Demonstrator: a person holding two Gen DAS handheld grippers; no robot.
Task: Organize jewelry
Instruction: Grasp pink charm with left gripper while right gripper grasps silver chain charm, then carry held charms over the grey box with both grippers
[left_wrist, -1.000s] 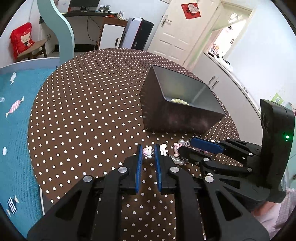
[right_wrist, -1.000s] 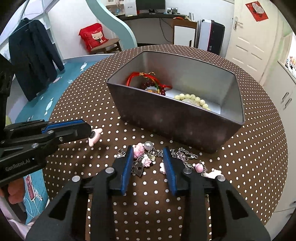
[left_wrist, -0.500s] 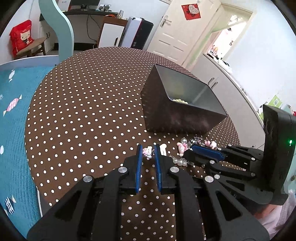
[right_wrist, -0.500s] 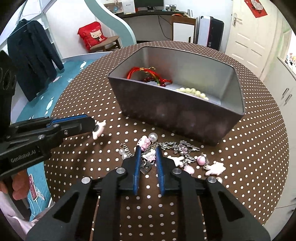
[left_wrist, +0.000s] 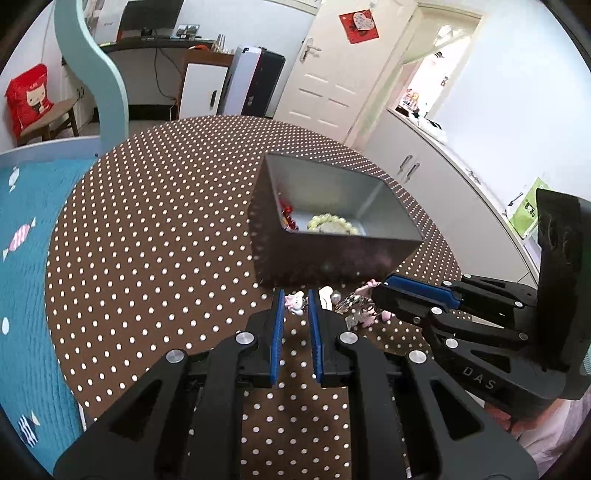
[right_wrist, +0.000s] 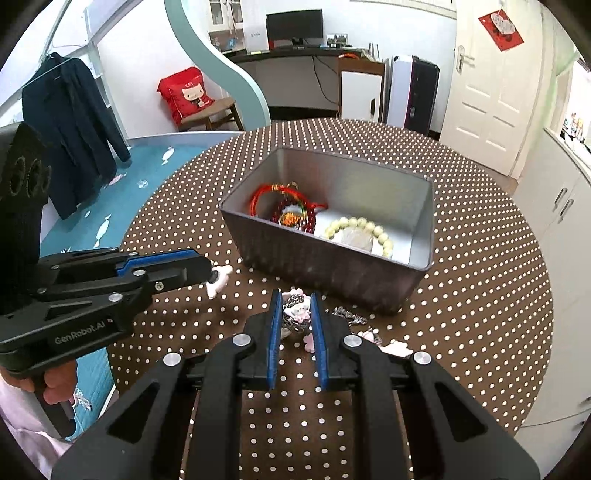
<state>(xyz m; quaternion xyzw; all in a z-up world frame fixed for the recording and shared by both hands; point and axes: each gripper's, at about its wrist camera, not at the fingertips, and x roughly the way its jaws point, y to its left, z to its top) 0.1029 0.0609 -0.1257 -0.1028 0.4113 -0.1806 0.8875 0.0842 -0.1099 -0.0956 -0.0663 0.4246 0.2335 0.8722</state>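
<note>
Just ahead of the grey box (right_wrist: 328, 266), the right gripper (right_wrist: 295, 314) is pinching the charm bracelet (right_wrist: 295, 312) while the left gripper (left_wrist: 295, 304) is clamping its far-end charm, keeping the chain stretched for the drop.

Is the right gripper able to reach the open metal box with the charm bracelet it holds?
Probably yes: the right gripper sits just before the metal box, whose top is open, nothing between.

"GenRobot.AI" in pale letters on the left gripper (right_wrist: 212, 275) body, lower left of the right wrist view. "DAS" on the right gripper (left_wrist: 376, 291) arm, lower right of the left wrist view. "CAT" on red bag (right_wrist: 186, 94), upper left.
</note>
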